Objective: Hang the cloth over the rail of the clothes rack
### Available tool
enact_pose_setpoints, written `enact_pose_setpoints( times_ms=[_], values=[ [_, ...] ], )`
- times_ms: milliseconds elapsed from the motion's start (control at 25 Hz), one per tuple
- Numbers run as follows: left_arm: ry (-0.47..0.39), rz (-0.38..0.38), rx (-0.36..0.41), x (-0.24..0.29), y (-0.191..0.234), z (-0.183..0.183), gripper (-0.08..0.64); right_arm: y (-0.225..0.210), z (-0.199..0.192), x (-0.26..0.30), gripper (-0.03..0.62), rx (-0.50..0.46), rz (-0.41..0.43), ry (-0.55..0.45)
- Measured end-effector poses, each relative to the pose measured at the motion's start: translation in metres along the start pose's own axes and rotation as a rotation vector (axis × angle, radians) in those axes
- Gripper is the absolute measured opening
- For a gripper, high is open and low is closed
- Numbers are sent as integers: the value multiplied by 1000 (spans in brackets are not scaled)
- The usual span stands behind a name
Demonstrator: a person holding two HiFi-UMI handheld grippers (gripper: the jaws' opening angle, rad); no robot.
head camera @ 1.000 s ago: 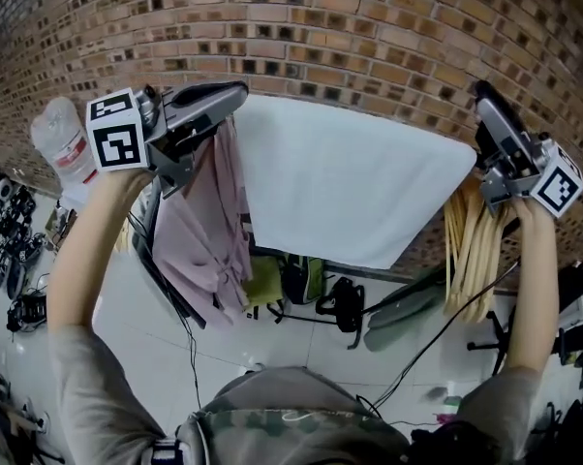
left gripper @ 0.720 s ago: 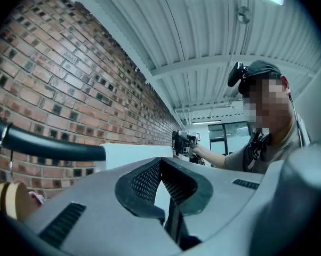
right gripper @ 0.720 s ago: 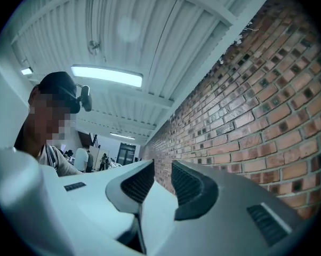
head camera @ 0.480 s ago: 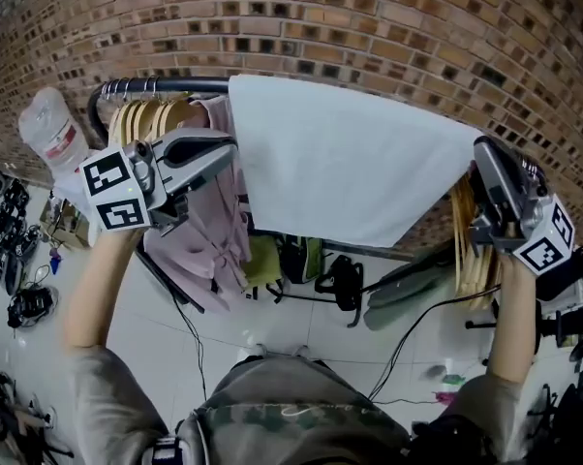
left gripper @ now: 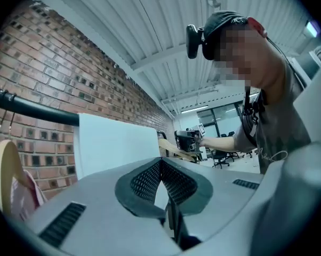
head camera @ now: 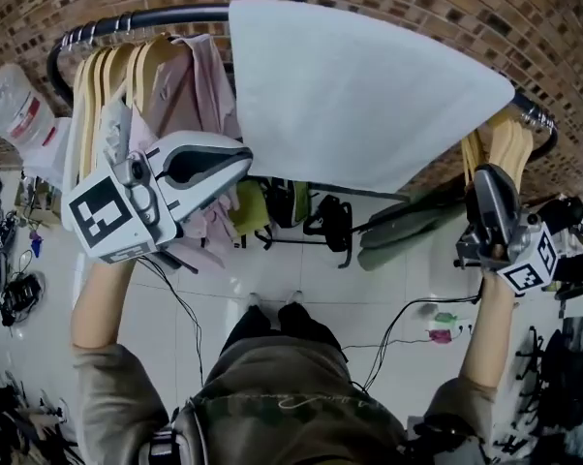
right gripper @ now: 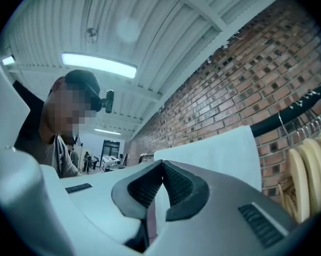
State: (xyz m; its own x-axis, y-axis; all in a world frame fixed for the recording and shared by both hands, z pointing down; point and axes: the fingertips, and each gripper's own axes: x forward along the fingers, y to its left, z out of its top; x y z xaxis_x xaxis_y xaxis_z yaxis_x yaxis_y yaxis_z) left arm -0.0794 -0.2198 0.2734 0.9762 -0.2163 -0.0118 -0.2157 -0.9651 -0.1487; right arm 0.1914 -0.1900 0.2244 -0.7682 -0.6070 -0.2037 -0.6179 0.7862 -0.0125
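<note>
Beyond both closed jaws, cloth [head camera: 359, 85]

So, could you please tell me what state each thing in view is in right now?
white cloth, draped over the rail, held by neither claw.
rail, carrying the cloth, hangers and a garment.
left claw, shut, empty, apart from the cloth.
right claw, shut, empty, apart from the cloth.
pink garment, hanging at the cloth's left.
wooden hangers, hanging on the rail.
</note>
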Motion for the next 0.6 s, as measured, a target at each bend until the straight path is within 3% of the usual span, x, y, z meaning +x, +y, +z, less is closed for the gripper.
enact_pose_setpoints(
  times_ms=[120, 200, 320, 400, 600],
  values=[
    [28, -19, 31, -5, -29, -21, 6, 24, -32, -13, 12, -41, -68, 96],
    [17, -41, -2, -5, -58, -36, 6, 42, -50, -27, 12, -25, -109, 94],
    [-39, -44, -99, -7, -100, -47, 6, 77, -70, -41, 12, 41, -94, 12],
    [-30, -26, -144, -12, -127, -54, 6, 99, -83, -49, 12, 67, -84, -7],
    [-45, 79, -108, -28, -214, -54, 6, 169, -104, -95, 12, 45, -42, 3]
  ],
)
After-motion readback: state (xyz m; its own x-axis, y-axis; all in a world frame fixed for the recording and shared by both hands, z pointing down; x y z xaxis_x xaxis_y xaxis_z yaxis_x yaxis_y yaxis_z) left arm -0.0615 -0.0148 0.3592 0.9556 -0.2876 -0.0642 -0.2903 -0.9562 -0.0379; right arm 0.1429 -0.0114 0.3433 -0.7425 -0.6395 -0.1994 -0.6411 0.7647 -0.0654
